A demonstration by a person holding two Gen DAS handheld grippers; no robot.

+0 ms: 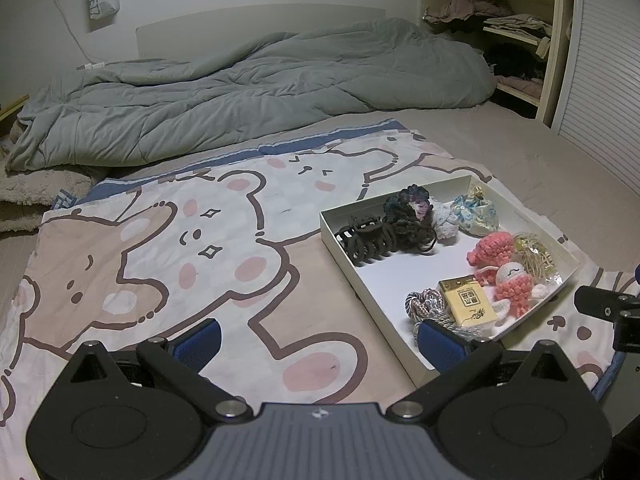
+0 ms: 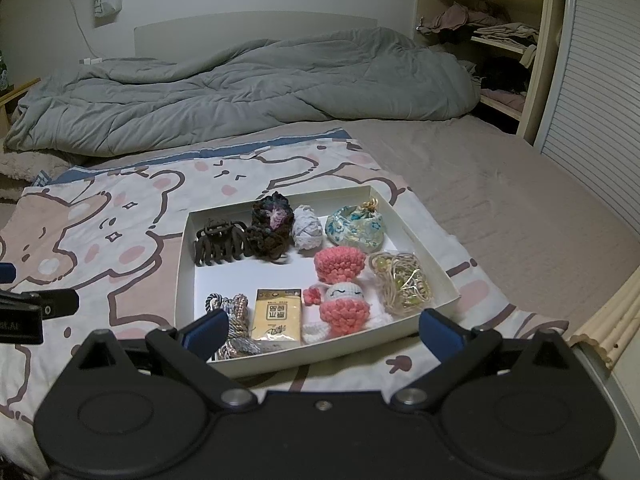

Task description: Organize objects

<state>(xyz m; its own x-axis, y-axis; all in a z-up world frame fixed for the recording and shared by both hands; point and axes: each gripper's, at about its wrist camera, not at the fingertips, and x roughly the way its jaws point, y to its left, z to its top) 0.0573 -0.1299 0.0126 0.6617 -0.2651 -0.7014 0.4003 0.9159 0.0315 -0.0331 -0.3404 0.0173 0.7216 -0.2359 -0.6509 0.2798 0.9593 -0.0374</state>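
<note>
White tray on cartoon sheet, long axis running away rightward; hair claw, yellow packet inside. Bare sheet lay leftward. Left gripper and right gripper: jaws wide, empty.

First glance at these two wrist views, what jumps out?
The white tray on the cartoon bear sheet, packed with small items: a dark hair claw at its far left, pink crochet dolls mid-tray, a yellow packet near the front edge. Behind it, a rumpled grey duvet fills the head of the bed. Both grippers, left and right, hover open and empty in front of the tray.
</note>
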